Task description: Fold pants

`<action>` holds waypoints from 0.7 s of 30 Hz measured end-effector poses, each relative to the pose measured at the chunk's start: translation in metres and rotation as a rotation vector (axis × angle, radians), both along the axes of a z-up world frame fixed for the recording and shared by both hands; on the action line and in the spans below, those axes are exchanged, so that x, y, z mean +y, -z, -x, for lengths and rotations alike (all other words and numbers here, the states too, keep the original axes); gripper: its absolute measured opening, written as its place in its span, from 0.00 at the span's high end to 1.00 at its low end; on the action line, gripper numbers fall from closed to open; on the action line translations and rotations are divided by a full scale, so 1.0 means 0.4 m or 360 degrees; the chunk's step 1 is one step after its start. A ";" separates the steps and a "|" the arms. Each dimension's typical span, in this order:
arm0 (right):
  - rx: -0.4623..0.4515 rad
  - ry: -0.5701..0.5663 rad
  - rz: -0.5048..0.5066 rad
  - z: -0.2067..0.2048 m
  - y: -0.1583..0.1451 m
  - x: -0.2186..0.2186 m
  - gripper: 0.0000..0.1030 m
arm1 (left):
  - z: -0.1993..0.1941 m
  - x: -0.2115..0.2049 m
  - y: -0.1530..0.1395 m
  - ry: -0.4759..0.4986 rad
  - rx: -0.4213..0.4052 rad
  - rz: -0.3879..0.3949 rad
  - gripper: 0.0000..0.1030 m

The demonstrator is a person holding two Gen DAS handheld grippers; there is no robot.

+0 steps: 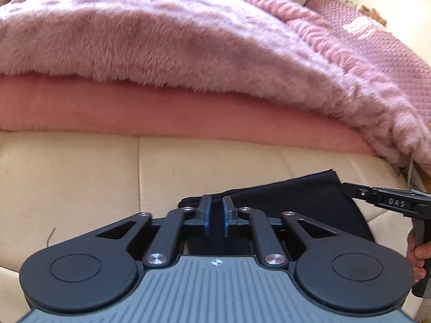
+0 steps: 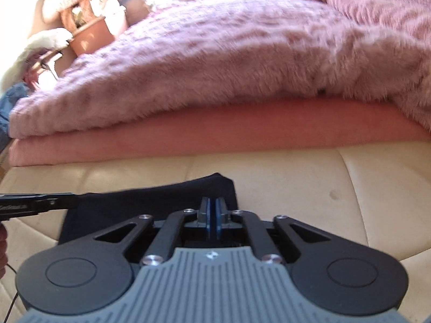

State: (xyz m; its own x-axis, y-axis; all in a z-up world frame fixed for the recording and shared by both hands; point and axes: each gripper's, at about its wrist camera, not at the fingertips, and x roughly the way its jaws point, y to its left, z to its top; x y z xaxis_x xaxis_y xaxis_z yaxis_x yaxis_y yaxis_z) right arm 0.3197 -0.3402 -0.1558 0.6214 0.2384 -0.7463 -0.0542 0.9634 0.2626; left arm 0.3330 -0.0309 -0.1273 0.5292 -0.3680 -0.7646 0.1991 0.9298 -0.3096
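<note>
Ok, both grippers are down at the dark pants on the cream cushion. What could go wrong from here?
1. The left gripper shows a gap between its pads; whether it pinches the pants is unclear, so that edge may slip.
2. The right gripper is shut at the fabric's edge; a thin pinch could pull free.
3. The fluffy pink blanket lies close behind; a forward fold could snag it.

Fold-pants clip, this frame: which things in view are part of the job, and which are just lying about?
Part of the job:
pants, dark, folded on the cream sofa
left gripper
right gripper

Just lying about:
fluffy blanket
pink blanket beneath it
flowerpot
</note>
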 end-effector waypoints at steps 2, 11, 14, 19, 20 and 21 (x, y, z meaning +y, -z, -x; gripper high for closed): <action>0.0022 0.0013 -0.0028 -0.011 0.028 -0.004 1.00 | -0.001 -0.003 0.017 0.0015 -0.0008 -0.0020 0.91; 0.0013 0.0088 -0.0217 0.004 0.014 -0.051 0.80 | 0.017 0.017 -0.036 -0.0052 -0.0058 0.0056 0.69; 0.0061 0.0110 -0.0387 0.046 0.000 -0.098 0.49 | 0.048 0.056 -0.053 -0.0122 -0.0047 0.0189 0.42; 0.0162 0.0135 -0.0628 0.115 0.007 -0.158 0.48 | 0.079 0.107 -0.026 -0.0181 0.0151 0.0357 0.37; 0.0182 0.0133 -0.0662 0.127 0.011 -0.165 0.47 | 0.087 0.110 -0.018 -0.0183 0.0180 0.0353 0.37; 0.0207 0.0135 -0.0684 0.139 0.019 -0.170 0.46 | 0.094 0.111 -0.010 -0.0187 0.0203 0.0347 0.37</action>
